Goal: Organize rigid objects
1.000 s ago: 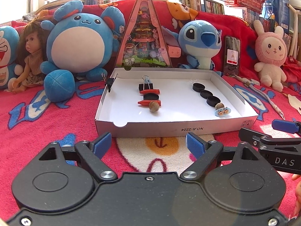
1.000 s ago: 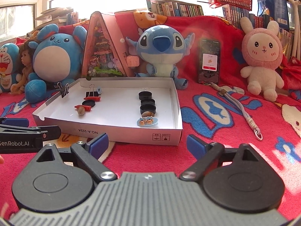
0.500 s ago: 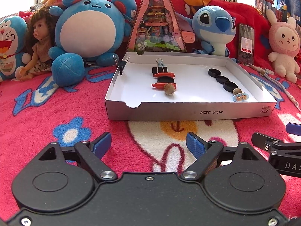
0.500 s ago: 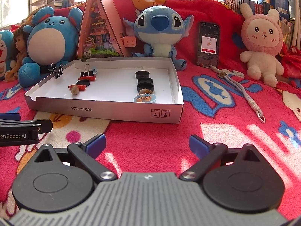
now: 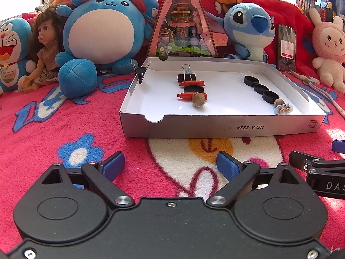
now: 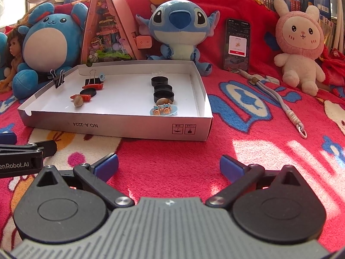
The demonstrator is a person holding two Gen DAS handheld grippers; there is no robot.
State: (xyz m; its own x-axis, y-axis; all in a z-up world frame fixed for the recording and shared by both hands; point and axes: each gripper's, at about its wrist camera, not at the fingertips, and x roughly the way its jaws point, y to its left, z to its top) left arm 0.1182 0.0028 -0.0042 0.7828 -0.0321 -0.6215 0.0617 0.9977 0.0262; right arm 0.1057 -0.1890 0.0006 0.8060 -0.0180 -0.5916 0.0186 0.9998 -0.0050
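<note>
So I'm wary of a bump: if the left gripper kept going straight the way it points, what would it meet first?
Probably the red blanket just ahead of the opening, empty left gripper, short of the white box; depth is unclear.

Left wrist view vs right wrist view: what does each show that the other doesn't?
Only the left wrist view shows the white-and-blue cat plush at far left. Only the right wrist view shows the whole grey braided lanyard, down to its clasp. Both share the shallow white cardboard box, the blue big-eared alien plush and the black phone. The left gripper and right gripper are opening, empty.
</note>
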